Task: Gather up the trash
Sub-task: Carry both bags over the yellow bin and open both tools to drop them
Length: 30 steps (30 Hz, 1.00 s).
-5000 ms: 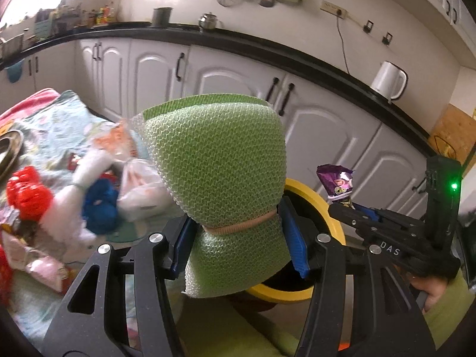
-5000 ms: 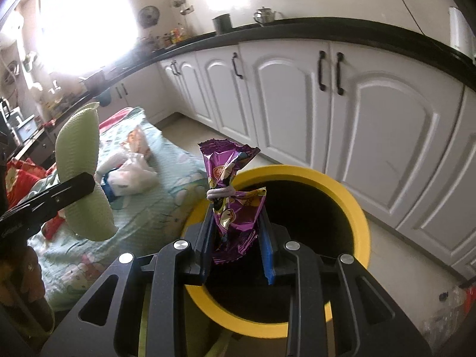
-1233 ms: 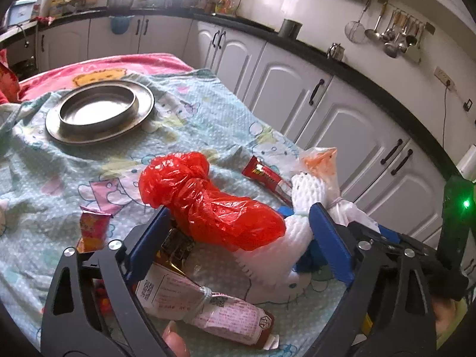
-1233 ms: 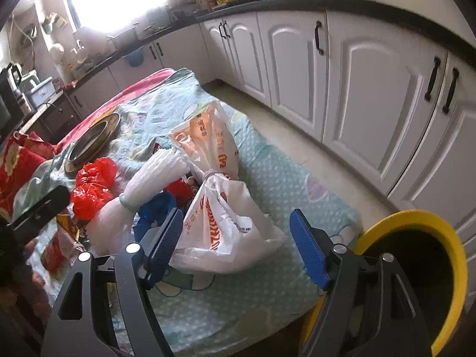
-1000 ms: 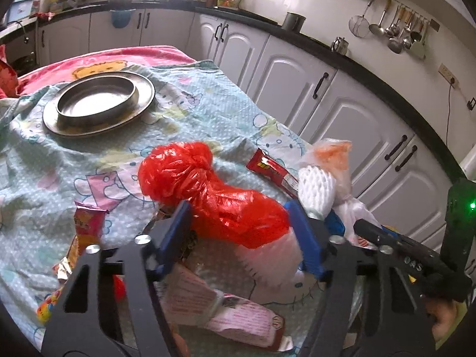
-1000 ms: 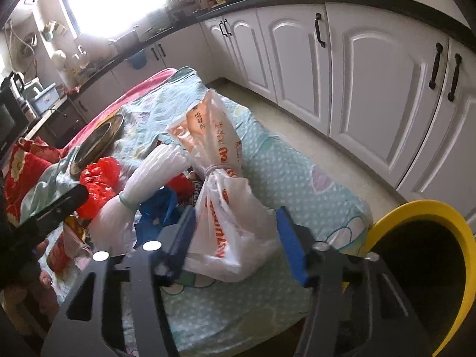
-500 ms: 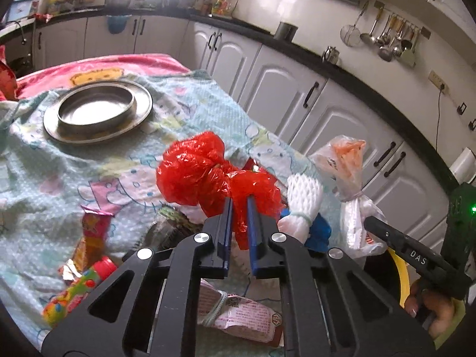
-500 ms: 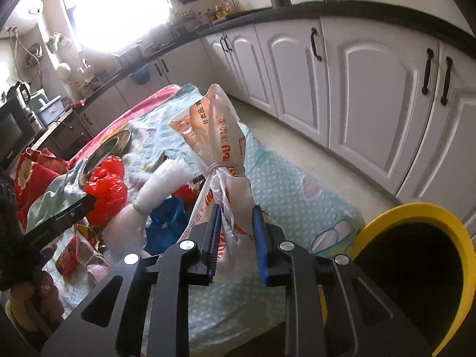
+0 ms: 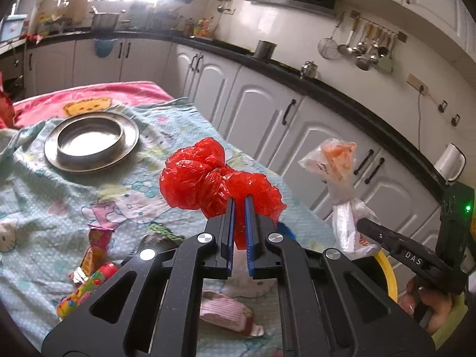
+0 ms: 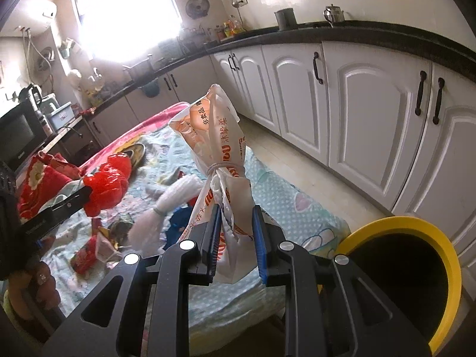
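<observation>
My left gripper (image 9: 238,208) is shut on a crumpled red plastic bag (image 9: 208,175) and holds it above the cloth-covered table (image 9: 38,184). The red bag also shows in the right wrist view (image 10: 107,184). My right gripper (image 10: 236,217) is shut on a tied white and orange plastic bag (image 10: 220,154), held upright above the table edge; the same bag shows in the left wrist view (image 9: 342,184). A yellow-rimmed bin (image 10: 416,229) stands on the floor to the right of the table, its rim also showing in the left wrist view (image 9: 388,270).
Several bits of trash lie on the cloth: a white foam net (image 10: 166,208), a blue bag (image 10: 178,220), snack wrappers (image 9: 95,247) and a pink packet (image 9: 226,312). A steel plate with a bowl (image 9: 89,139) sits at the far left. White cabinets (image 10: 372,113) line the wall.
Both grippers closed on their bags, the left on the red one and the right on the white and orange one, and lifted them off the table.
</observation>
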Available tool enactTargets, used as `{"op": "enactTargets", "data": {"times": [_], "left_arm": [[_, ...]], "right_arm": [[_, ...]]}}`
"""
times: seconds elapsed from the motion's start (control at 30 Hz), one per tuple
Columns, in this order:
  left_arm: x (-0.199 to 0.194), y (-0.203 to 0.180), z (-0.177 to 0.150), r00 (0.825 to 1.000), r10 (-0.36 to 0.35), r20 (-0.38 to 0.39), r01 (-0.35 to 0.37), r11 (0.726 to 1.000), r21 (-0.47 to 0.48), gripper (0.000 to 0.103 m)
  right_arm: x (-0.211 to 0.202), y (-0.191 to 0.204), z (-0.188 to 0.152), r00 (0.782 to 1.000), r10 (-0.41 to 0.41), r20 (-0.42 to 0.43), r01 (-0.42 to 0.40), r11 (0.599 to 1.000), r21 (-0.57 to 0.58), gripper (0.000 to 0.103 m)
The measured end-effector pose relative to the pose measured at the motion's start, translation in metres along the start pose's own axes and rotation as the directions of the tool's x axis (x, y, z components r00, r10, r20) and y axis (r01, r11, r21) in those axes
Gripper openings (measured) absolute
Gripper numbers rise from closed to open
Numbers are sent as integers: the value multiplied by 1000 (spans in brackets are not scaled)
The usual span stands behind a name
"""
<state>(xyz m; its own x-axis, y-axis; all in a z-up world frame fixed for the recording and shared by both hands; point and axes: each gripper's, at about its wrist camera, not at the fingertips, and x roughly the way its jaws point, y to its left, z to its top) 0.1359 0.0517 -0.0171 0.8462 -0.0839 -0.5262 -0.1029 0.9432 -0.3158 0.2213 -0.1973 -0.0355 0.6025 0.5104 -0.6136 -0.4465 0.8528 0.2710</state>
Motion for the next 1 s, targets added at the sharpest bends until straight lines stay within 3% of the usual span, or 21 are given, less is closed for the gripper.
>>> {"op": "enactTargets", "data": {"times": [0.37,1.0], "left_arm": [[-10,-38,-3,997,-78,0,78,994,78,3],[-7,-98,-26,982,-180,-64,189,962,196,3]], "right_arm": [[-43,-4,-4,999,-11,51,12,1000,-15,20],[-106,-50,-31,986,-123,109,114,990,85,20]]}}
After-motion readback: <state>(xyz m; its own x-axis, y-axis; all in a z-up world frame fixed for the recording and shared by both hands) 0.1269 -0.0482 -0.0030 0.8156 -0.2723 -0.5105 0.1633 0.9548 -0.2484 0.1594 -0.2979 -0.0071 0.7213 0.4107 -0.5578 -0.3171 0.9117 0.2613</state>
